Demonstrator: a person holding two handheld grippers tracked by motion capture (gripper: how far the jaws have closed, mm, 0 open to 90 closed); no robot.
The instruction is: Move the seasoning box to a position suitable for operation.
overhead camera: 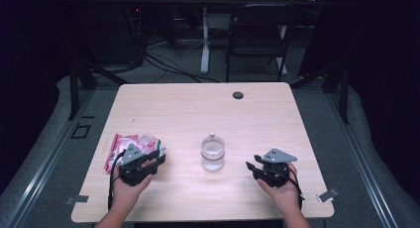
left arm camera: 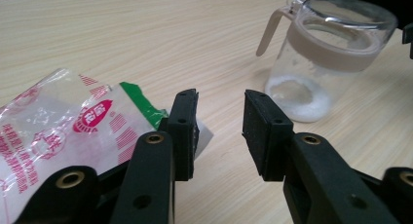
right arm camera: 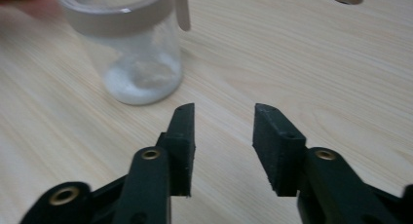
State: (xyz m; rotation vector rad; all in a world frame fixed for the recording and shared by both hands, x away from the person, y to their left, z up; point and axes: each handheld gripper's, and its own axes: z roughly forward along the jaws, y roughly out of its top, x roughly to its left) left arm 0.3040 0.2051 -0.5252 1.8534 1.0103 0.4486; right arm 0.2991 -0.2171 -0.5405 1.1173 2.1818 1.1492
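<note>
Jar [overhead camera: 212, 153] stands mid-table [overhead camera: 198, 104]; bag [overhead camera: 130, 147] probably flat, left.

Black fingers [left arm camera: 184, 131], brass-ringed screw holes

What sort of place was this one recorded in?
Probably a lab or recording studio rather than a home: a bare wooden table stands among dark curtains, with cables trailing on the floor and a folding chair behind.
</note>
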